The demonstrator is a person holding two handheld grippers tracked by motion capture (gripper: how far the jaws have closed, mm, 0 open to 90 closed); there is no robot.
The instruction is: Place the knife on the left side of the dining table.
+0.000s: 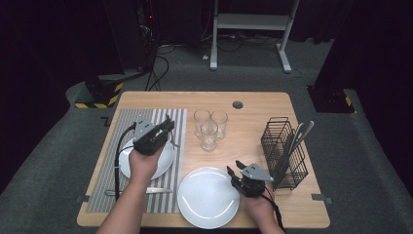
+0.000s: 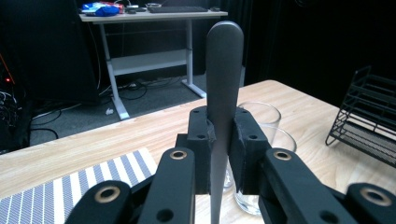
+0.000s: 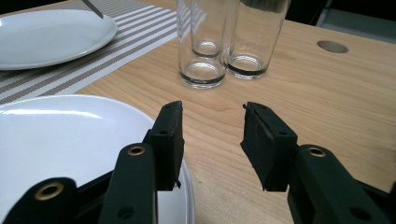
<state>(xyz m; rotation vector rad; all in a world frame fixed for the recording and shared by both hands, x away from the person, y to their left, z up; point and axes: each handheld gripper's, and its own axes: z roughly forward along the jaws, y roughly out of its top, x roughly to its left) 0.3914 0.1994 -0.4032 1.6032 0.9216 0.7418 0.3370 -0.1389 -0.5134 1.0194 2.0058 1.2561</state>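
The left gripper (image 2: 223, 154) is clamping its fingers (image 2: 201, 140) on the flat handle of a piece of cutlery (image 2: 224, 74), which in the left gripper view is standing upright between the pads with its rounded end rising above them; which kind of cutlery it is I cannot tell. In the high view that gripper (image 1: 163, 134) is hovering over the far white plate (image 1: 168, 158), which is lying on the striped placemat (image 1: 178, 122) at the left of the worktop (image 1: 253, 105); a knife (image 1: 160, 190) is resting on the mat nearer the person. The right gripper (image 3: 212, 135) is holding its fingers (image 3: 170, 135) apart with nothing between them, and they are sitting low over the wood, the left one just over the rim of the near white plate (image 3: 56, 140). From above, this gripper (image 1: 234, 171) is showing just beside the right edge of that plate (image 1: 207, 197), which is lying directly on the bare worktop. Beyond the open fingers three clear glasses (image 3: 219, 37) are standing close together in a cluster, touching or nearly so. At the right side a black wire cutlery rack (image 1: 285, 151) is standing upright and is holding several utensils (image 1: 297, 134) that are leaning out of its top.
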